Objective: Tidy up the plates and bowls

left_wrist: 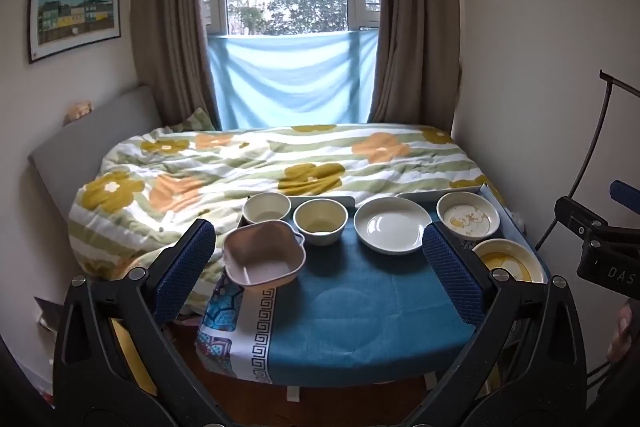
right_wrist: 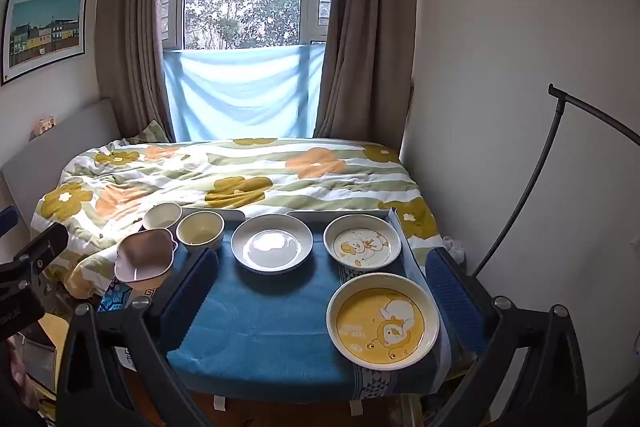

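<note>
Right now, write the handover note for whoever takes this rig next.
Left tool: open, holding nothing, hovering above the table's near edge.
Right tool: open, holding nothing, same height.
On the blue tablecloth: pink square bowl at the left edge, two cream bowls behind it, plain white plate mid-table, duck-print plate at the back right, yellow duck plate at the front right.
Done: nothing stacked.
Left: group bowls, group plates.
</note>
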{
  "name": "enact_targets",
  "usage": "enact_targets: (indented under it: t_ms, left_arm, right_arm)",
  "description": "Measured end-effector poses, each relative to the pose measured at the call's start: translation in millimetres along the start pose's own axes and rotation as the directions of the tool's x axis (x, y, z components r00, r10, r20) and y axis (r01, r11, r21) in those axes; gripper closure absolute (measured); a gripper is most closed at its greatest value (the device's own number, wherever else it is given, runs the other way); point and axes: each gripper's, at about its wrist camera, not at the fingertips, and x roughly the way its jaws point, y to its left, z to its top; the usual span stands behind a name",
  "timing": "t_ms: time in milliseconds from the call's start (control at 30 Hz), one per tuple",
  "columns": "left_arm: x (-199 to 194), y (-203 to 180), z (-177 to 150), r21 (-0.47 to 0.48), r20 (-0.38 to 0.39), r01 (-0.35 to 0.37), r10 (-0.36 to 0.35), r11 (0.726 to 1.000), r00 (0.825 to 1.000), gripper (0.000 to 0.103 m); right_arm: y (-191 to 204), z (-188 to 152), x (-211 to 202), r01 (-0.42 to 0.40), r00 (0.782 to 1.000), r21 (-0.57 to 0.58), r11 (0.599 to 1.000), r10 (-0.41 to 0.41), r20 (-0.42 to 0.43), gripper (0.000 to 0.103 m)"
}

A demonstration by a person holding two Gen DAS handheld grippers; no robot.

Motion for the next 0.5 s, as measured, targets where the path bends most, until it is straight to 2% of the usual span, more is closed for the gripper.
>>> enact_targets:
  t_ms: [500]
  left_arm:
    - [6.0, 0.9, -3.8, -0.014, 0.000, -0.022, 0.022, 1.000, 1.000, 0.000]
  right_arm:
    - [-3.0, -0.7, 6.9, 0.003, 1.000, -0.005, 1.000, -0.003, -0.008, 0.000]
